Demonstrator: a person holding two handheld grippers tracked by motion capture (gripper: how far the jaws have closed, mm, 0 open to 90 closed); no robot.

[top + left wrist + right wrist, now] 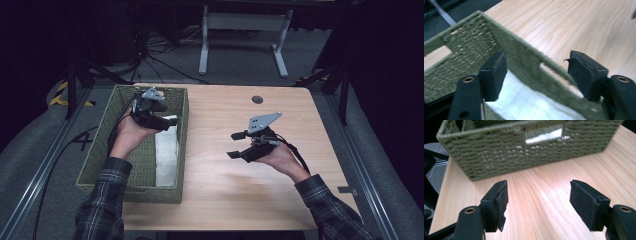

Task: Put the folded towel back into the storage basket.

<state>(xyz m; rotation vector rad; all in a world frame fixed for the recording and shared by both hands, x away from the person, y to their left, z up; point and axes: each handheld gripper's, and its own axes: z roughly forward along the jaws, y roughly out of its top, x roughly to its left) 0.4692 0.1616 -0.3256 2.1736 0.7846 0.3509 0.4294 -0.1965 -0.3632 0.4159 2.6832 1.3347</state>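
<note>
Pale wooden table [235, 175] carried my landmark, the green woven basket [97, 165]. Inside it lay a white folded cloth [166, 157]. I held the left gripper [167, 122] wide and empty above the cloth; the right gripper [237, 146], wide too, hung beside the basket.

Dim room, dark surround. Grey carpet floor [240, 55]. White metal stand [245, 37] beyond table's far edge. Black cables [150, 57] trail past the far-left corner. Light wood table [240, 190].
</note>
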